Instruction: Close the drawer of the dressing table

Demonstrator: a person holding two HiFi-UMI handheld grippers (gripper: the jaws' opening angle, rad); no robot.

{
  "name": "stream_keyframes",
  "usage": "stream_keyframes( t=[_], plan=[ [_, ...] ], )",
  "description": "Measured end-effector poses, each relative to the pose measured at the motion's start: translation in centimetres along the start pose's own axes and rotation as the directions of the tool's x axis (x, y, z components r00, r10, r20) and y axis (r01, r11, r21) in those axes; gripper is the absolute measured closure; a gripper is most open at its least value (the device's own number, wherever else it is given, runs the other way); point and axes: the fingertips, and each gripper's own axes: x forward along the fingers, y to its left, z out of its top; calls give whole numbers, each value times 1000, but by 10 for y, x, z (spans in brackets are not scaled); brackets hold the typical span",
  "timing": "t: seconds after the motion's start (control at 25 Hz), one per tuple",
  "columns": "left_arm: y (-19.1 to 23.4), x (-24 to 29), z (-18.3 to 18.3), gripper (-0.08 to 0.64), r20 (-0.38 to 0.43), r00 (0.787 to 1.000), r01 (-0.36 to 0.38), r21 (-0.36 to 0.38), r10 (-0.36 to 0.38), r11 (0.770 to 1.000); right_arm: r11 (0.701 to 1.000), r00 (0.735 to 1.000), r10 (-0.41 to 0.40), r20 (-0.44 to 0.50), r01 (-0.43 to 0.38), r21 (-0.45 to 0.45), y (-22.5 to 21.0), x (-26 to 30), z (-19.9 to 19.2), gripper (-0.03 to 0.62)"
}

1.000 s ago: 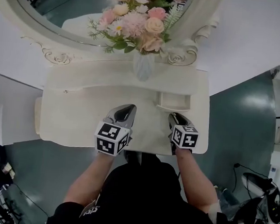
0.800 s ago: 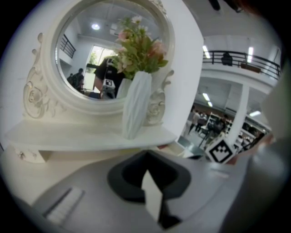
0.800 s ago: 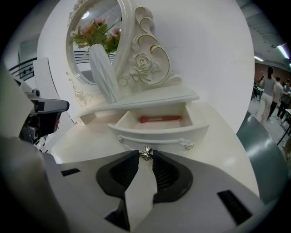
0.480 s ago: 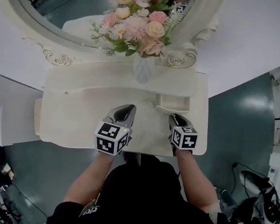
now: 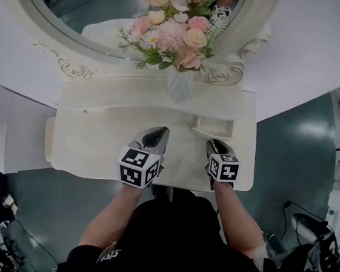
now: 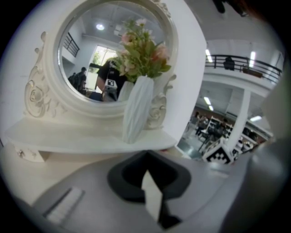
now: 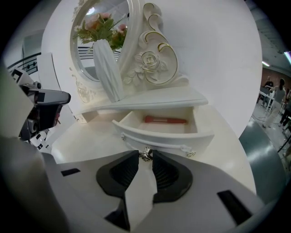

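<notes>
The white dressing table (image 5: 92,146) has a small drawer (image 5: 213,127) standing pulled out under its shelf on the right. In the right gripper view the drawer (image 7: 173,139) holds a red stick (image 7: 166,120). My right gripper (image 7: 145,157) has just been closing, and its tips now pinch the drawer's metal knob (image 7: 145,154) from both sides. In the head view this gripper (image 5: 213,144) sits right in front of the drawer. My left gripper (image 5: 156,132) rests over the tabletop to the left, jaws shut with nothing between them (image 6: 146,154).
A white ribbed vase (image 5: 179,86) of pink flowers (image 5: 173,29) stands on the raised shelf left of the drawer, in front of the oval mirror (image 5: 80,12). The table's right edge (image 5: 251,163) drops to a teal floor. The person's body is close to the front edge.
Both grippers stay where they were on the table. Only the head view has shifted slightly.
</notes>
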Motion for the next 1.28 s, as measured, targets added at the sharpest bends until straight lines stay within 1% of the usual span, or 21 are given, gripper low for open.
stream_keyframes(
  t=[0.24, 0.4, 0.52, 0.64, 0.72, 0.8, 1.08, 1.28],
  plan=[
    [2, 1, 0, 551, -5, 1000, 1, 1, -1, 1000, 1000, 999, -17, 27, 18, -14, 0, -2, 4, 503],
    [2, 2, -1, 551, -9, 1000, 8, -5, -8, 1000, 998, 999, -34, 13, 35, -47, -4, -4, -2, 503],
    [2, 4, -2, 551, -12, 1000, 16, -4, -16, 1000, 991, 998, -60, 0, 59, -117, -6, -3, -5, 503],
    [2, 4, -3, 551, -15, 1000, 20, -5, -20, 1000, 972, 995, -96, 0, 94, -217, -9, -1, -2, 503],
    [1, 4, -4, 551, -18, 1000, 23, -8, -23, 1000, 961, 994, -107, -1, 103, -257, -13, 1, 2, 503],
    [0, 4, -6, 551, -21, 999, 25, -12, -26, 1000, 962, 994, -107, -2, 103, -255, -17, 2, 5, 503],
    [5, 1, -7, 551, -23, 1000, 20, -19, -21, 1000, 976, 996, -84, 15, 86, -198, -13, 7, 18, 503],
    [9, 0, -7, 551, -25, 1000, 16, -38, -17, 999, 979, 997, -77, 30, 81, -186, -16, 10, 31, 503]
  ],
)
